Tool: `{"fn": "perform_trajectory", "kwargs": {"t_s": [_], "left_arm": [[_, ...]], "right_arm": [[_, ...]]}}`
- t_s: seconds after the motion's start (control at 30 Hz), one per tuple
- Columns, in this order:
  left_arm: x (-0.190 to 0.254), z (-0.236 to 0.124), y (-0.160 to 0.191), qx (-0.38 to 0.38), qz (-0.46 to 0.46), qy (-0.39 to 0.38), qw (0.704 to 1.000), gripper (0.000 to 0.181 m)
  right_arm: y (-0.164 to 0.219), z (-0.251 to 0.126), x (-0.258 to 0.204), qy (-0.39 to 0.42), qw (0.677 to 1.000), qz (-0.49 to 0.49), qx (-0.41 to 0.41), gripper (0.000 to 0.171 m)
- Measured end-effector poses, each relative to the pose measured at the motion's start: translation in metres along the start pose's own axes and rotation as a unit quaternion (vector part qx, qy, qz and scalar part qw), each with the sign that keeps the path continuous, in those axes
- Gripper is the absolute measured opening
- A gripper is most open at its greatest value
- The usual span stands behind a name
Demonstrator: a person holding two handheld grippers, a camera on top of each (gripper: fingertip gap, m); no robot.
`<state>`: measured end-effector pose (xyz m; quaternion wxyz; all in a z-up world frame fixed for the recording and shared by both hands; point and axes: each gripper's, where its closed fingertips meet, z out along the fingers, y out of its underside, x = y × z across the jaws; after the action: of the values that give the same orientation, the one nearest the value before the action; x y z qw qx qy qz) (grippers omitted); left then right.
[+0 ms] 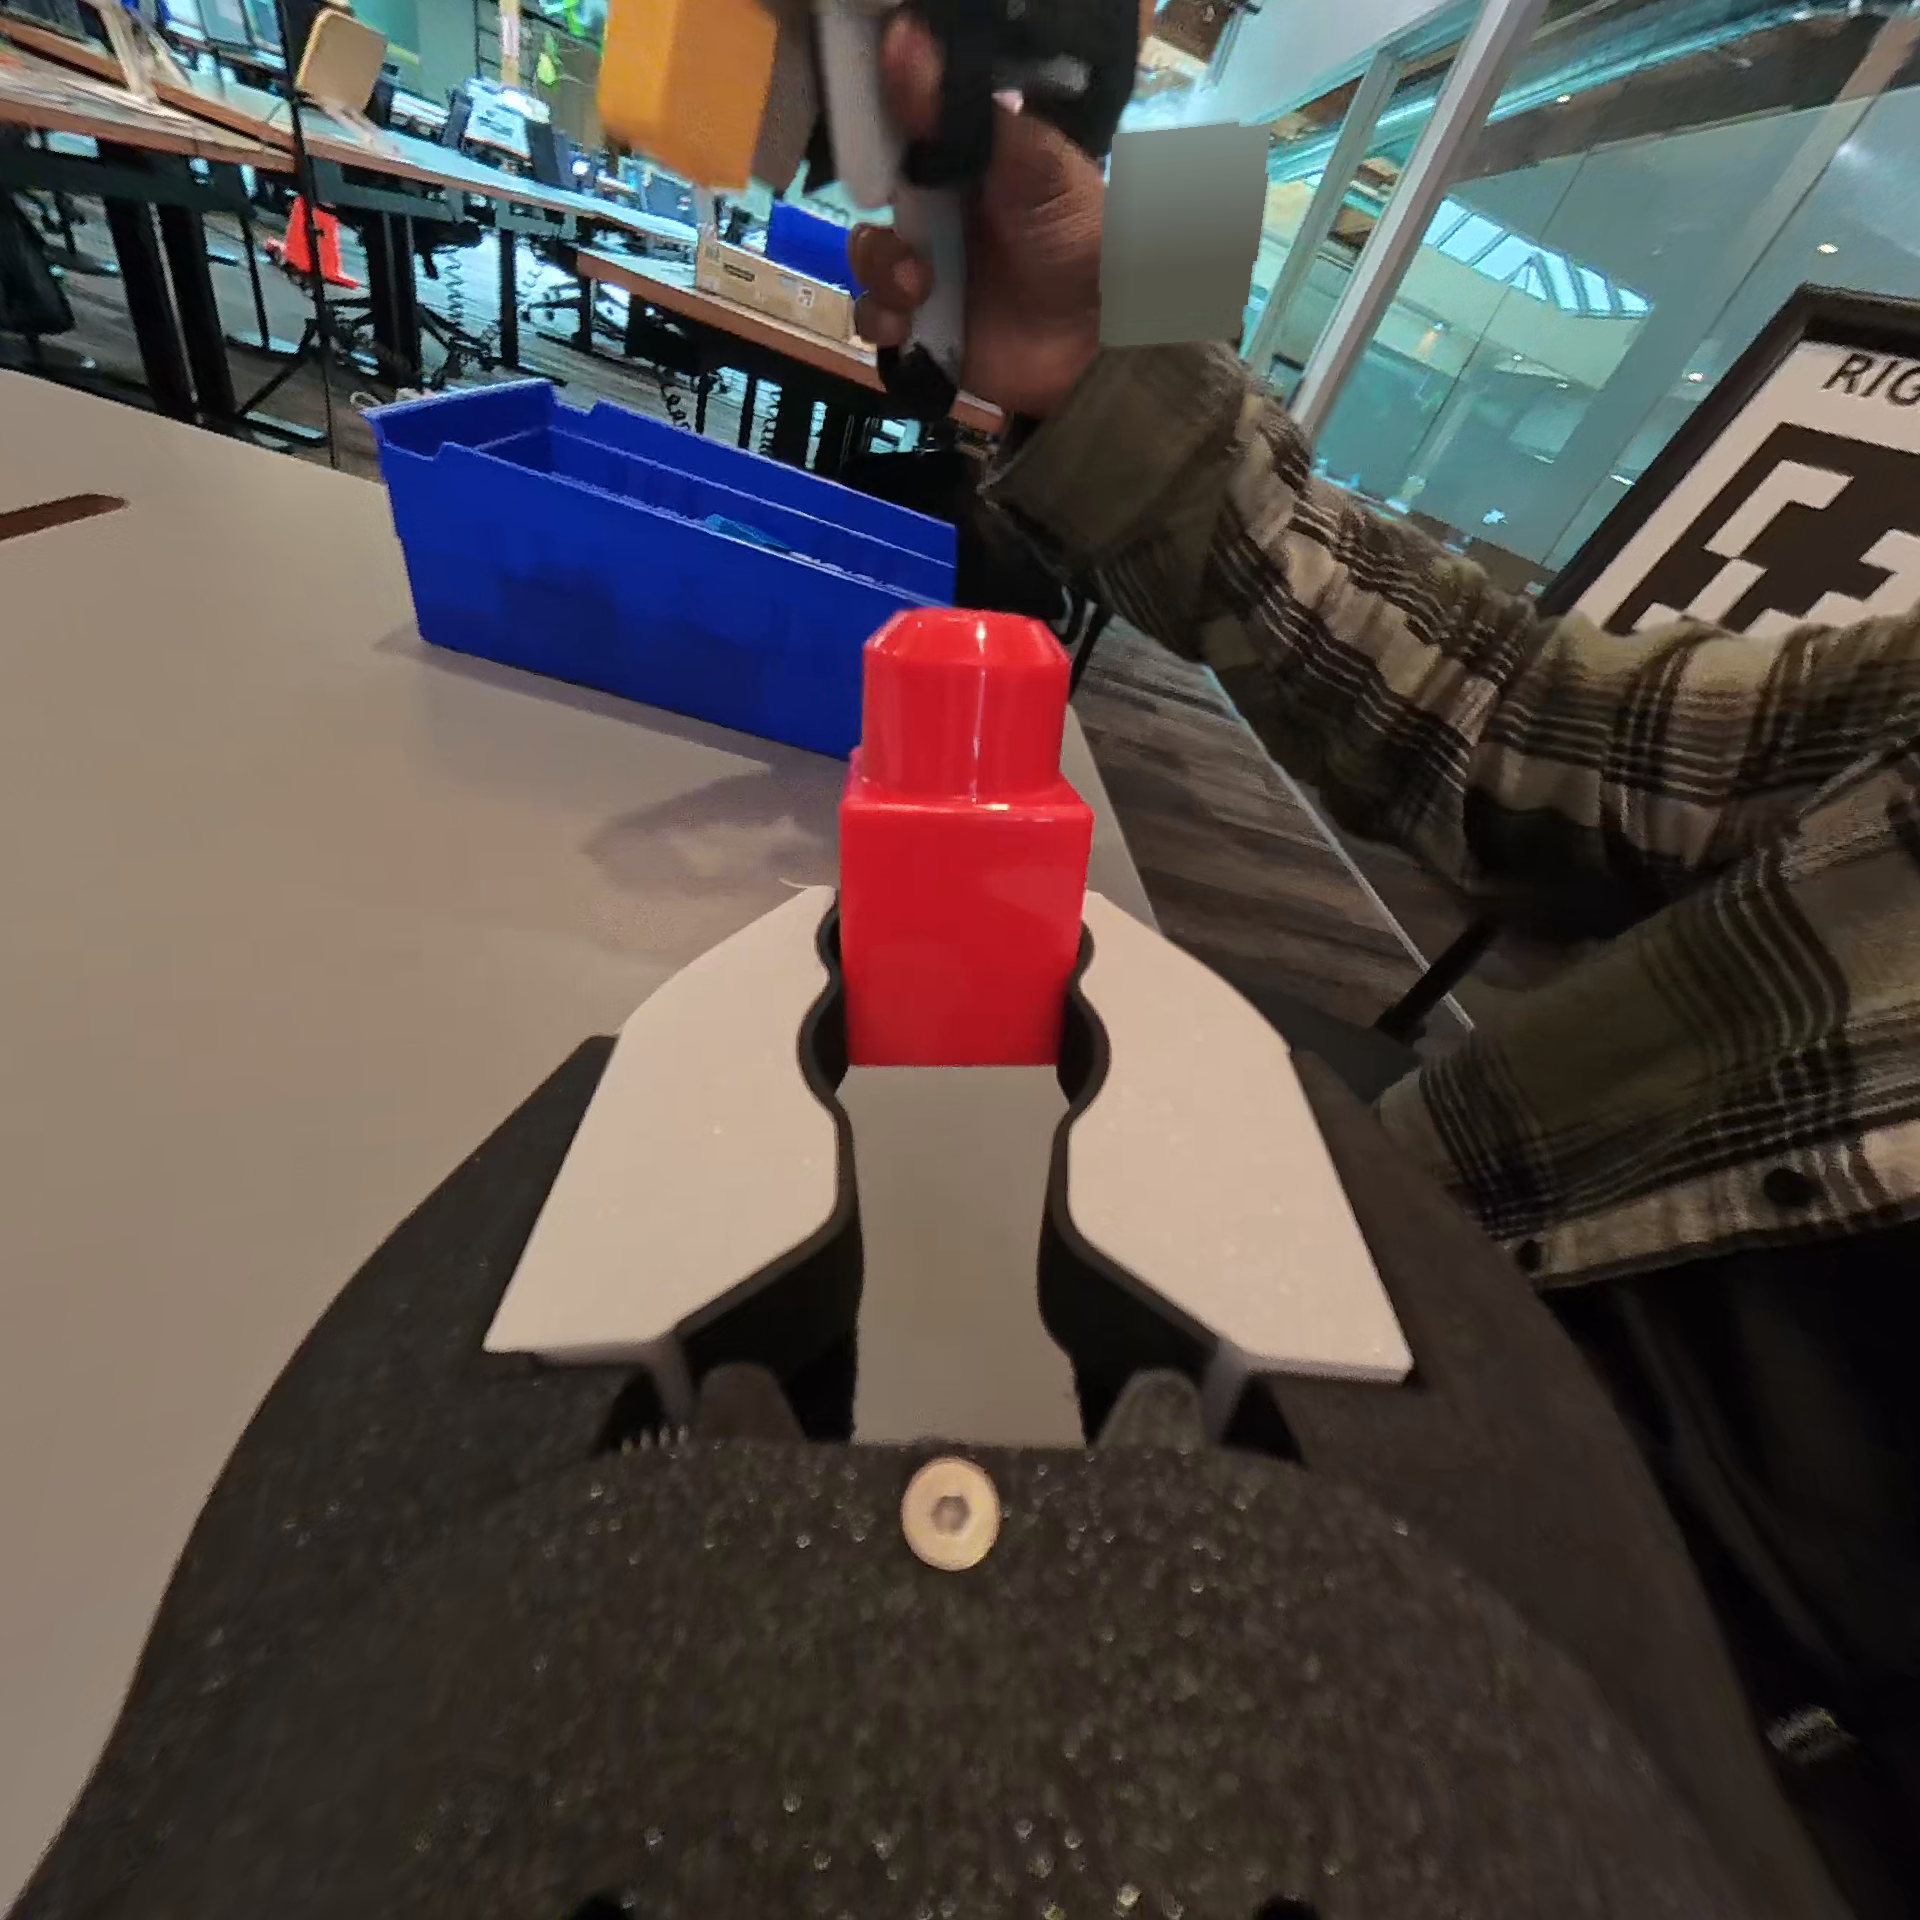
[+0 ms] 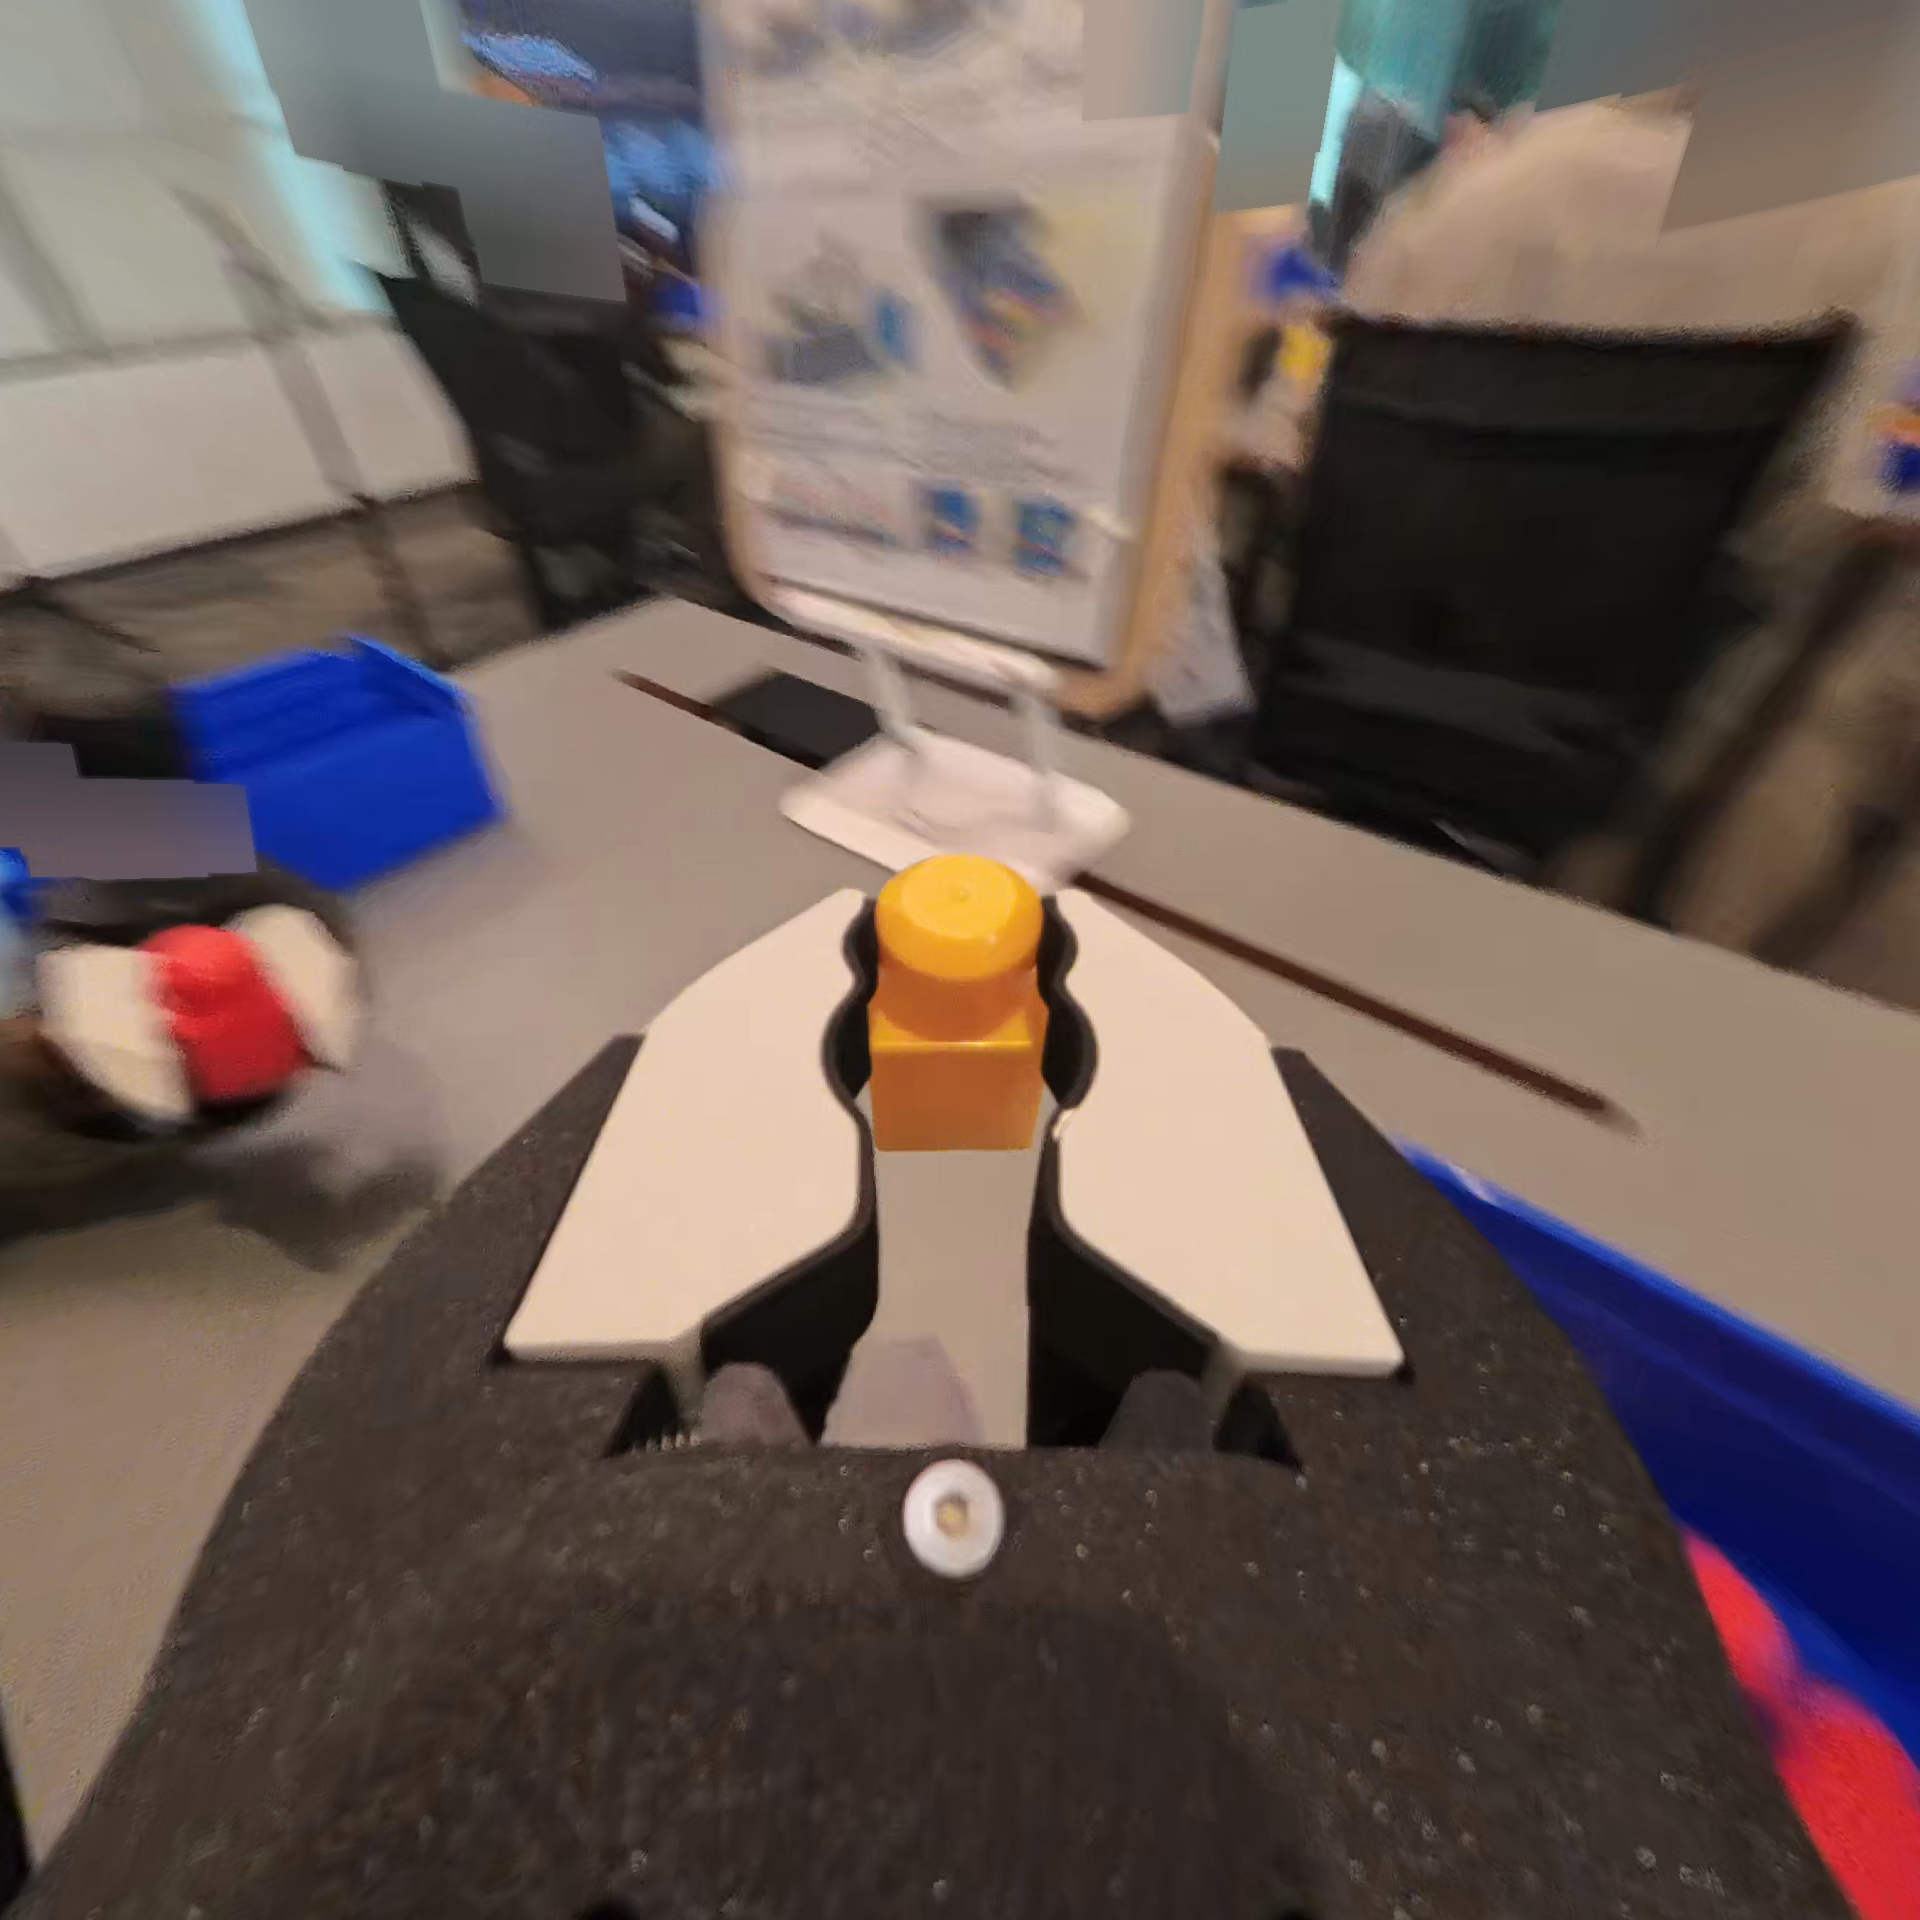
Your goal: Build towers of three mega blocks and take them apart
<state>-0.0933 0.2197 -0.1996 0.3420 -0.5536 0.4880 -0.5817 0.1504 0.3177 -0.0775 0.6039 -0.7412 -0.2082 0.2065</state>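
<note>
**Two grippers, each holding one mega block above a grey table**

Left wrist view: the left gripper [image 1: 961,987] pinches a red block [image 1: 961,894] between its pale fingers [image 1: 727,1122]. The block stands upright, stud on top, its lower body clamped at the fingertips. Beyond it lies the grey table [image 1: 260,831], with a blue bin [image 1: 644,582] standing near the far edge. High in this view, a hand [image 1: 997,239] on a plaid sleeve [image 1: 1455,727] grips the handle of the right gripper, which carries an orange block [image 1: 686,88] well above the red one; the two blocks are apart. A framed board with a black-and-white marker [image 1: 1766,499] stands at the right edge.

Right wrist view (motion-blurred): the right gripper [image 2: 956,1029] is closed on the orange block [image 2: 956,1049], stud up, held between the fingertips. To the left and lower, the left gripper [image 2: 208,1013] appears with the red block [image 2: 223,1013] between its pale fingers. The blue bin [image 2: 332,758] sits behind it on the table [image 2: 644,852]. A poster on a clear stand [image 2: 935,416] stands farther back. A second blue bin [image 2: 1714,1382] with red contents, too blurred to identify, fills the lower right corner.
</note>
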Motion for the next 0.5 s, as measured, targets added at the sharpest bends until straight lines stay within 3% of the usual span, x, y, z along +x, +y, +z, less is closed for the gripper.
{"fn": "perform_trajectory", "kwargs": {"t_s": [0.17, 0.33, 0.5], "left_arm": [[0.009, 0.008, 0.002, -0.004, 0.011, 0.02, 1.0, 0.037], [0.007, 0.006, 0.003, -0.002, 0.005, 0.018, 1.0, 0.037], [0.004, 0.003, 0.001, 0.005, -0.003, 0.015, 1.0, 0.037]], "right_arm": [[0.084, -0.084, 0.119, 0.19, 0.972, 0.038, -0.131, 0.029], [0.149, -0.115, 0.159, 0.243, 0.944, 0.096, -0.201, 0.029], [0.178, -0.125, 0.159, 0.241, 0.928, 0.133, -0.25, 0.029]]}}
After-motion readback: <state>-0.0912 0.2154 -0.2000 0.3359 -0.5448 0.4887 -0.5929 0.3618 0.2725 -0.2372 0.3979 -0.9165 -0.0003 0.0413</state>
